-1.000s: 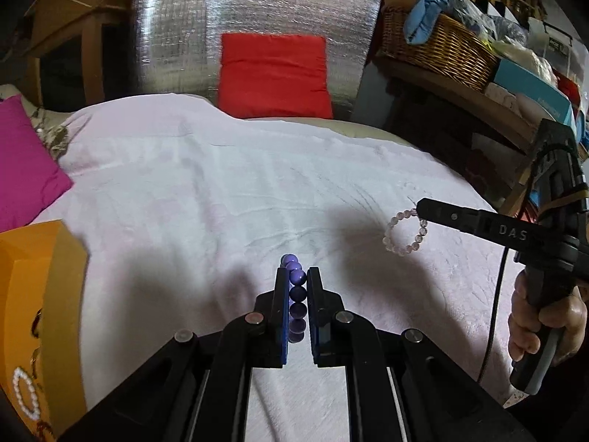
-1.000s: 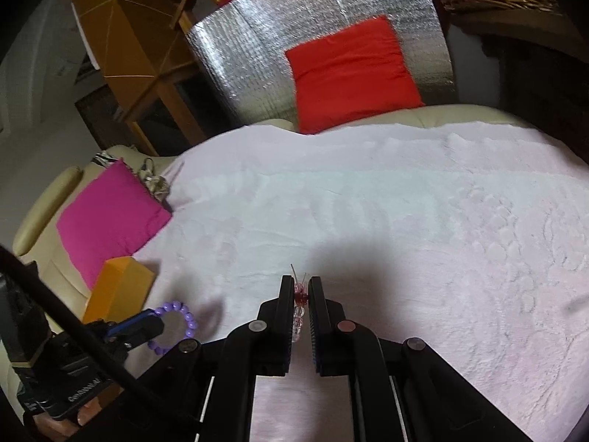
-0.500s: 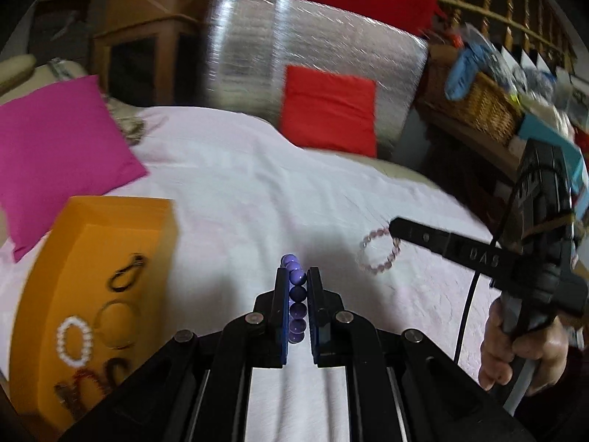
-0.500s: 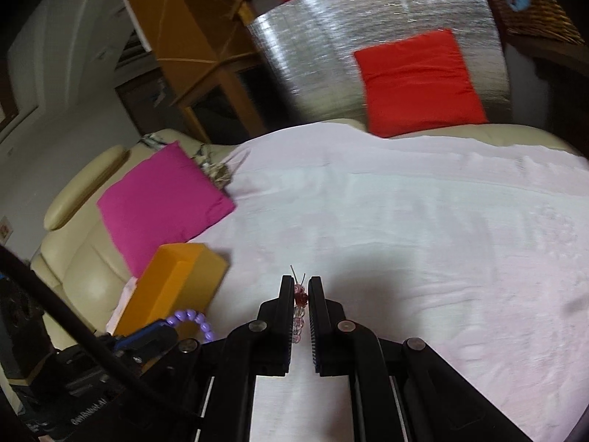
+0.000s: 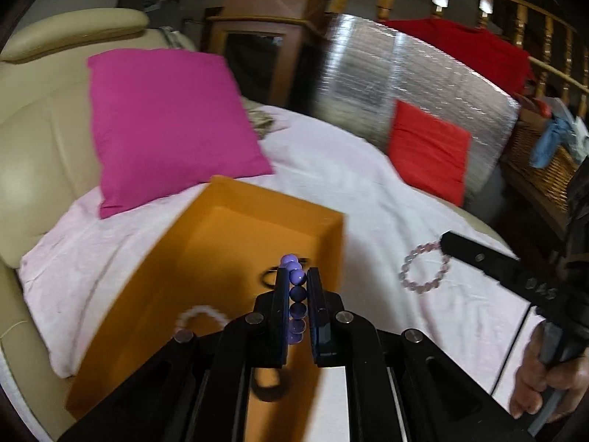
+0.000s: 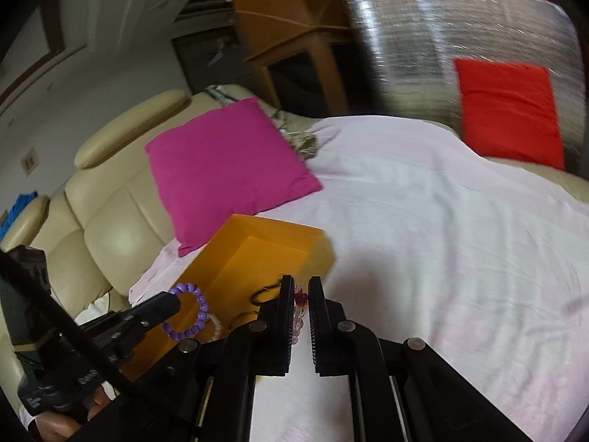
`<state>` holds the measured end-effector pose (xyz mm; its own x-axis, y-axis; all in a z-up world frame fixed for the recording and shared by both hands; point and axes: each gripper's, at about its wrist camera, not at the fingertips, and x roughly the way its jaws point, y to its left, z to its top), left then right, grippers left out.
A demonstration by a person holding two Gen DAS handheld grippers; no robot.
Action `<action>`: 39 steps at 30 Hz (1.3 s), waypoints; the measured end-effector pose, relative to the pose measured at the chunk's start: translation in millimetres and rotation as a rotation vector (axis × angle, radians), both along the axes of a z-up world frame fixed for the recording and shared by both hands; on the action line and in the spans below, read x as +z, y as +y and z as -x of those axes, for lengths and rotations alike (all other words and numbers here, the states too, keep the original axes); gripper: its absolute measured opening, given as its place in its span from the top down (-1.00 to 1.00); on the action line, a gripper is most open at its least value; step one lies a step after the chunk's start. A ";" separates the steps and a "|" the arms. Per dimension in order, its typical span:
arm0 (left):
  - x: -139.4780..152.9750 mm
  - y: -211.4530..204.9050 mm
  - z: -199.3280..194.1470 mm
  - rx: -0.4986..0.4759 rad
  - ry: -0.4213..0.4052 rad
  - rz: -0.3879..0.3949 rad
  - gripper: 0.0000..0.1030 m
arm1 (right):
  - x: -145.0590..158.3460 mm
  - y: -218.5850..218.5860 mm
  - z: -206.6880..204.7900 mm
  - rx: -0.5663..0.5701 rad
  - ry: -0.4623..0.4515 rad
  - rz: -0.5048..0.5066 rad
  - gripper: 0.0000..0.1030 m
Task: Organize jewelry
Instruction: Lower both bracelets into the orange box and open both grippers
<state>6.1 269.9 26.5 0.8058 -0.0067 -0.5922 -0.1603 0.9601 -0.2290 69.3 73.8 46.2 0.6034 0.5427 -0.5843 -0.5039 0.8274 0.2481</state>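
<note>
My left gripper is shut on a purple bead bracelet and holds it above the near end of an open orange box. The box holds a white bead bracelet and black rings. My right gripper is shut on a pale pink bead bracelet, beside the box's right wall. In the left wrist view the pink bracelet hangs from the right gripper. In the right wrist view the purple bracelet hangs from the left gripper.
The box stands on a pale pink sheet over a cream sofa. A magenta cushion lies behind the box. A red cushion leans on a silver foil panel. A wicker basket stands far right.
Both grippers swung left with their bracelets. The orange box moved from the left edge of view to directly under the left gripper; the right gripper came up to the box's right side.
</note>
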 end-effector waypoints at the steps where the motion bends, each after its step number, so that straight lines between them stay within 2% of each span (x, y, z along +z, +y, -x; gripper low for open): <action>1: -2.3 5.1 -1.3 0.020 0.006 -0.012 0.82 | 0.4 7.9 -1.5 0.010 -0.001 0.006 0.83; 9: -20.5 32.4 -15.0 0.106 0.054 -0.063 0.82 | -7.1 55.0 -16.5 0.063 0.014 0.044 0.83; 17: -38.1 45.8 -33.6 0.145 0.128 -0.099 0.82 | -21.4 103.1 -39.8 0.096 0.056 0.081 0.83; 30: -72.4 62.6 -63.4 0.146 0.291 -0.157 0.82 | -59.6 152.5 -81.7 0.088 0.149 0.153 0.83; 33: -75.4 65.4 -64.0 0.145 0.307 -0.154 0.82 | -65.4 156.2 -88.2 0.067 0.166 0.157 0.82; 36: -75.9 65.8 -63.9 0.145 0.319 -0.157 0.57 | -66.7 152.4 -93.0 0.045 0.181 0.129 0.82; 38: -71.9 64.5 -61.0 0.143 0.307 -0.157 0.14 | -65.3 146.5 -92.5 0.031 0.177 0.112 0.80; 39: -68.9 63.6 -58.9 0.147 0.296 -0.162 0.07 | -63.5 142.3 -91.0 0.030 0.174 0.105 0.69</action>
